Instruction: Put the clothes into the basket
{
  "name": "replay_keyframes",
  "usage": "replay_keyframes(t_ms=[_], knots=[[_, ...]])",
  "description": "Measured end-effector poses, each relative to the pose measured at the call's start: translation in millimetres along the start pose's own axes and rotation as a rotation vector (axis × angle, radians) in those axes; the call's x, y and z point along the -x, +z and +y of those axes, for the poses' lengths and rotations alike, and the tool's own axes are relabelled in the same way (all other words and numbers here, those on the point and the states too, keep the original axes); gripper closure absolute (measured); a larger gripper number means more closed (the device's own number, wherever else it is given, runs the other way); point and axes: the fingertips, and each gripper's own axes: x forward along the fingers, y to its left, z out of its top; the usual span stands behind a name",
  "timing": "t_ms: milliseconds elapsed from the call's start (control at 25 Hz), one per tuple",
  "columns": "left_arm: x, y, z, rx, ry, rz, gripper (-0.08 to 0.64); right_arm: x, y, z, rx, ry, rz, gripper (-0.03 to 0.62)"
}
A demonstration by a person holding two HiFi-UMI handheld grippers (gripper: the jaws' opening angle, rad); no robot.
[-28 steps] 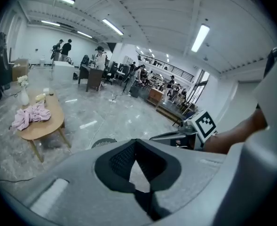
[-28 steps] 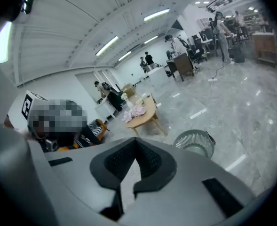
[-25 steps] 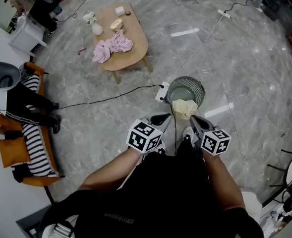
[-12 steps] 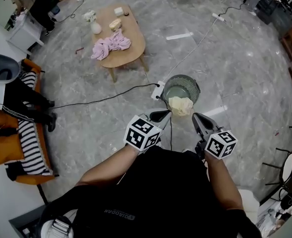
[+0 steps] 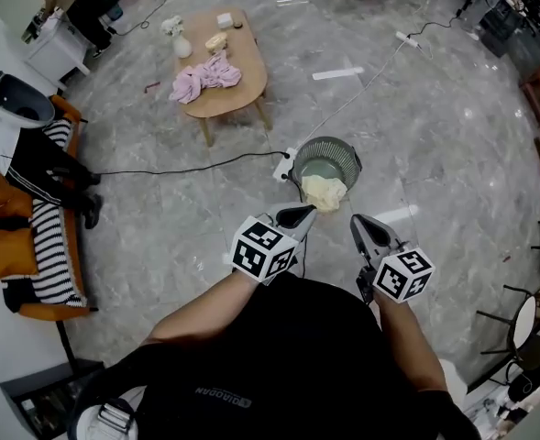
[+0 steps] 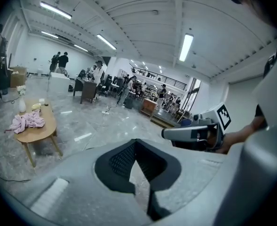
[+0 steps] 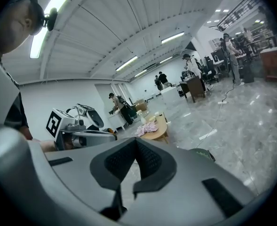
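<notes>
A round dark mesh basket (image 5: 336,148) stands on the grey marble floor, with a cream cloth (image 5: 325,192) draped over its near rim. Pink clothes (image 5: 205,72) lie in a heap on the oval wooden table (image 5: 237,85) farther off; they also show in the left gripper view as the pink clothes (image 6: 28,121) and in the right gripper view (image 7: 147,128). My left gripper (image 5: 299,215) and right gripper (image 5: 358,228) are held side by side a little short of the basket, both shut and empty. The basket's rim (image 7: 202,154) peeks over the right gripper's body.
An orange sofa (image 5: 2,255) with striped and black clothes stands at the left. A black cable (image 5: 178,170) runs to a power strip (image 5: 282,165) beside the basket. A white vase (image 5: 182,48) and small items are on the table. Chairs (image 5: 524,324) stand at the right; people work far off.
Both grippers have lifted and drawn back from the basket, so the gap to the cream cloth has grown. The cloth stays on the rim.
</notes>
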Motion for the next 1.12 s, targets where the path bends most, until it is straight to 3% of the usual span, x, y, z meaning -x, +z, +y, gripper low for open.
replay_keyframes(t_ms=[200,480,680,840,1120], knots=[[-11.8,-8.3,-51.4,-0.007,0.006,-0.004,0.560,47.7,-11.8,-11.6,-0.029,0.016,0.004,0.578],[-19.6,-22.2,-102.2,0.004,0.044,-0.009,0.560,99.0,-28.0,-27.2,0.000,0.031,0.011,0.578],[-12.8,-30.9,-110.2,0.081,0.101,-0.047,0.560,117.6,-43.5,-36.6,0.011,0.052,0.028,0.578],[-5.3,-41.5,-106.9,0.080,0.142,-0.028,0.560,115.9,-50.3,-36.8,0.005,0.061,0.044,0.578],[-4.2,-37.4,-92.6,0.034,0.110,0.010,0.560,99.9,-51.1,-21.0,-0.002,0.042,0.034,0.578]])
